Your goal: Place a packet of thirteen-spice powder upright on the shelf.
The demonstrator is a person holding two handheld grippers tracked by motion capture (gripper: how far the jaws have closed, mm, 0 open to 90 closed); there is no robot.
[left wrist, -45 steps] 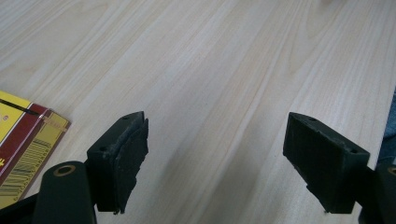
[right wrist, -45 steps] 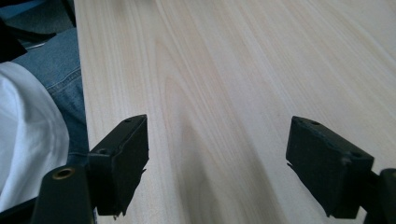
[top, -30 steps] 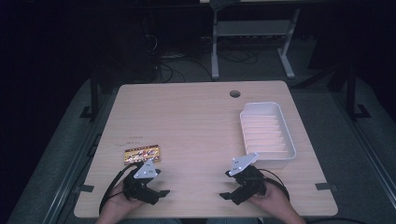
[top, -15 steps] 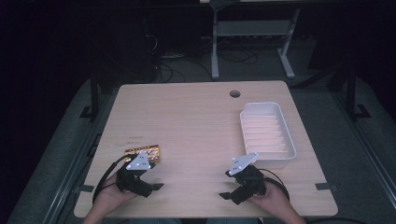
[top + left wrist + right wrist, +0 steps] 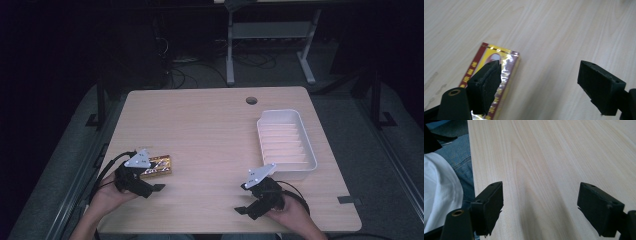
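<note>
Packet [image 5: 491,82]: flat on table [image 5: 210,130], under left jaw
Left hand-held gripper [image 5: 537,82]: jaws spread wide
Right hand-held gripper [image 5: 539,205]: released, over bare wood

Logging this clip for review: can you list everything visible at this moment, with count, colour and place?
table: one, light wood, centre of the high view, with a round hole near its far edge
tray: one, white, ribbed, empty, far right of the table
packet: one, red and gold foil, flat on the table at near left
cables: several, dark, on the floor beyond the table
stand: one, grey metal, on the floor beyond the table
left gripper: one, black, jaws open, one jaw over the packet
right gripper: one, black, jaws open over bare table
hands: two, at the near edge
</note>
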